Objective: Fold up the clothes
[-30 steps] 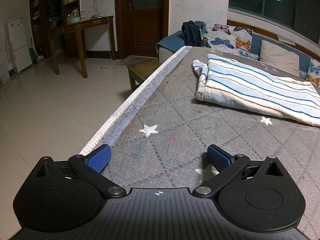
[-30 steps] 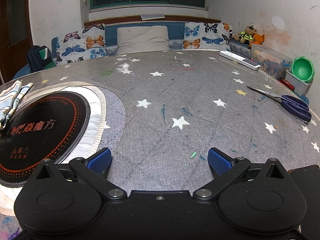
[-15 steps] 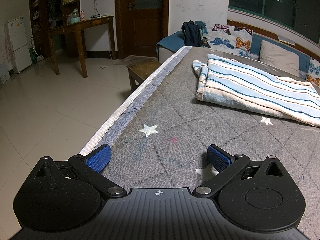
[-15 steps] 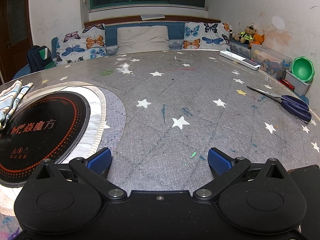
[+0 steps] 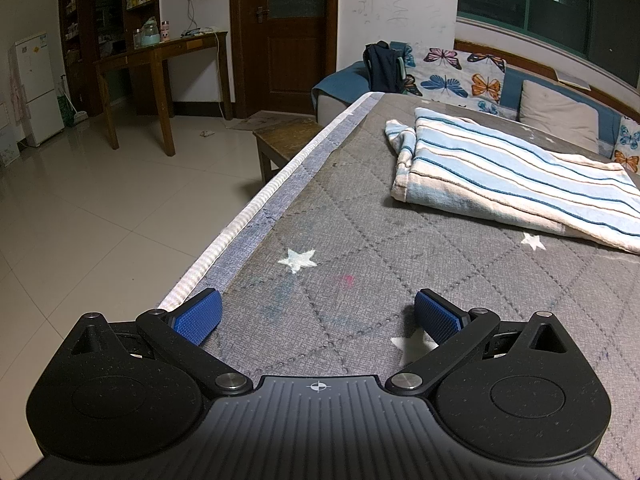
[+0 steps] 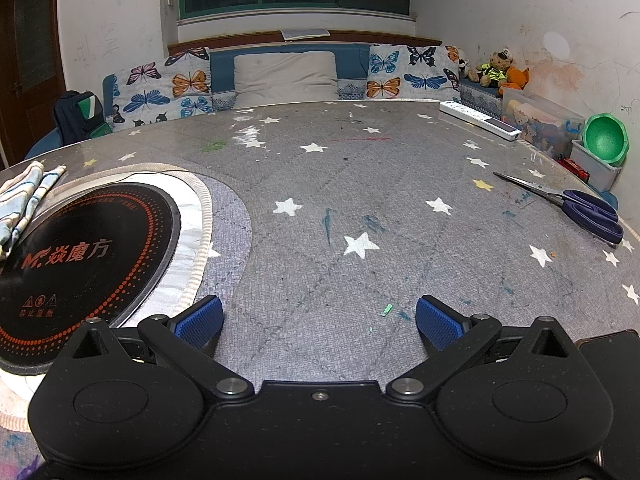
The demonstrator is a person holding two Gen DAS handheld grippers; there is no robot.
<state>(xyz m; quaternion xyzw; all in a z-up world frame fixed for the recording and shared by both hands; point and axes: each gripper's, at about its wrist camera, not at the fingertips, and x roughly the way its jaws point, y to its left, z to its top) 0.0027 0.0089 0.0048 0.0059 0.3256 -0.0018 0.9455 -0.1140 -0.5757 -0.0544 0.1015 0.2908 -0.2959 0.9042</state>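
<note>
A blue-and-white striped cloth (image 5: 512, 176) lies folded on the grey star-patterned table cover (image 5: 360, 248), ahead and to the right in the left wrist view. My left gripper (image 5: 318, 314) is open and empty, resting low near the table's left edge, well short of the cloth. In the right wrist view only an end of the cloth (image 6: 24, 196) shows at the far left. My right gripper (image 6: 320, 322) is open and empty over the bare table cover (image 6: 340, 264).
A black round induction hob (image 6: 76, 256) is set in the table left of the right gripper. Scissors (image 6: 576, 204) and a white power strip (image 6: 480, 120) lie at the right. A dark phone (image 6: 612, 364) lies by the right gripper. The table edge (image 5: 256, 208) drops to tiled floor on the left.
</note>
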